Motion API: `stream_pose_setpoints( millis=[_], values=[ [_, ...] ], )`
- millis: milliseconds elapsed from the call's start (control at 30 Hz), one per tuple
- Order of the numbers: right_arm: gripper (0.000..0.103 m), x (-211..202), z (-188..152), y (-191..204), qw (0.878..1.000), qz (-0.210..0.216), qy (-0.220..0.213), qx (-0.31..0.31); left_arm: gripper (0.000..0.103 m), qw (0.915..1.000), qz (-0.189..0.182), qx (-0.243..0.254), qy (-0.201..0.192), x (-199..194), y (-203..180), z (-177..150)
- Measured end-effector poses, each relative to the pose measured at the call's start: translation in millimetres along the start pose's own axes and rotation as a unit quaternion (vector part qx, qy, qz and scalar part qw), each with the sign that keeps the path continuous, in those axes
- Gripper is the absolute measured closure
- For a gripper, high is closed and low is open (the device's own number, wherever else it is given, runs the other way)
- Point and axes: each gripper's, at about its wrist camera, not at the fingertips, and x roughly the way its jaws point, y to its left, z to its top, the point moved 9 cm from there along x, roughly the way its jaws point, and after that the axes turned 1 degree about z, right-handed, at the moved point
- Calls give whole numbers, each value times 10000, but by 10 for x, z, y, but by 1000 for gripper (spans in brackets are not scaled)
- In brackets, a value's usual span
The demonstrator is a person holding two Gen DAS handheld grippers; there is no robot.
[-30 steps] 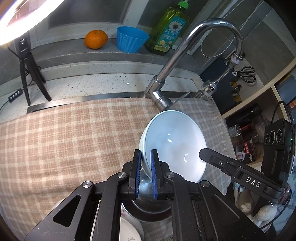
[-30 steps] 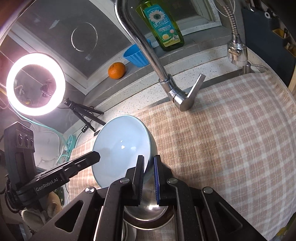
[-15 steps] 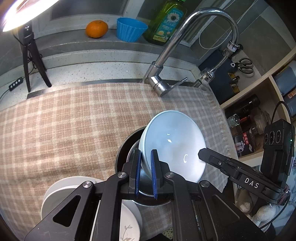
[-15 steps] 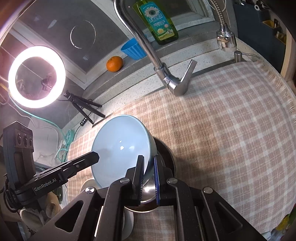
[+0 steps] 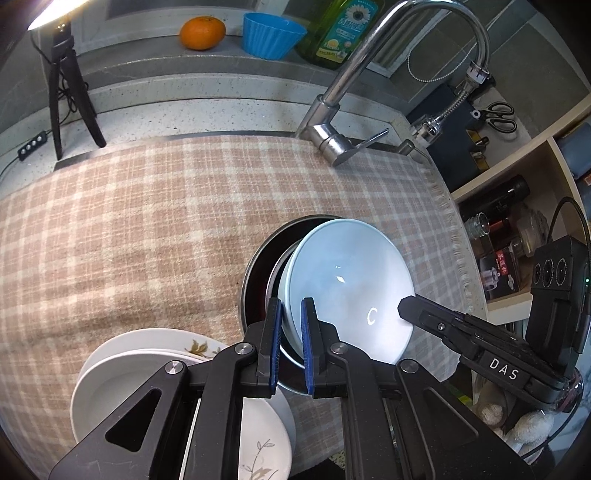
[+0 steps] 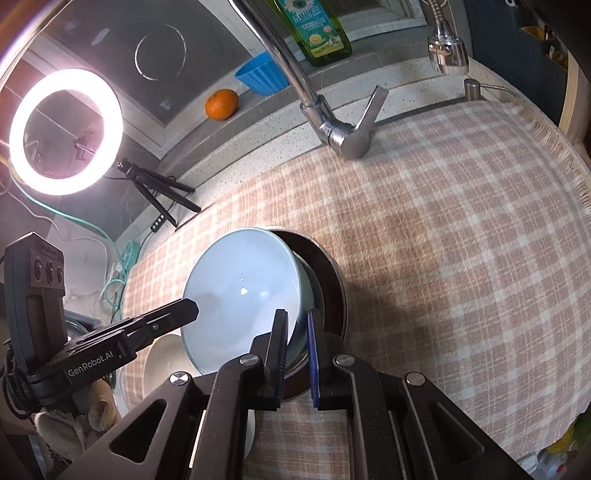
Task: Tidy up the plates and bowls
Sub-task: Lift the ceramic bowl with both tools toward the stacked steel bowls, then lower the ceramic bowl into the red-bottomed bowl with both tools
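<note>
The pale blue bowl (image 5: 347, 291) is held by both grippers at once, tilted, over a steel bowl (image 5: 258, 258) with a dark inside. In the left wrist view, the left gripper (image 5: 291, 345) is clamped narrowly on the bowl's near-left rim, one blue pad inside and one outside. In the right wrist view, the right gripper (image 6: 295, 354) is pinched on the opposite rim in the same way. Each gripper is also seen by the other's camera, reaching in from the side to the bowl's edge.

The steel bowl is set near the front edge of the checked cloth (image 5: 129, 229), and the blue bowl's lower part is seen within its mouth; whether the two touch cannot be told. Just to the left, at the cloth's front edge, white plates (image 5: 147, 354) with a leaf print are stacked, partly hidden under the left gripper.

Beyond the cloth's far edge, a chrome tap (image 5: 354, 74) is mounted on the speckled counter. On the ledge behind it, an orange (image 5: 202, 32), a blue cup (image 5: 271, 35) and a green soap bottle (image 5: 340, 29) are lined up. A ring light (image 6: 64, 131) on a small tripod is placed at the far left.
</note>
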Motion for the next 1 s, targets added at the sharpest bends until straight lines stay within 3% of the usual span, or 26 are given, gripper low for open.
stream_pose_setpoints(
  millis=[733, 1000],
  values=[
    [91, 56, -46, 16, 9994, -173, 44, -299, 94, 9998, 149, 118, 68, 81, 62, -51],
    [91, -32, -32, -27, 9998, -141, -73, -152, 94, 9998, 149, 138, -63, -36, 75, -35]
  ],
)
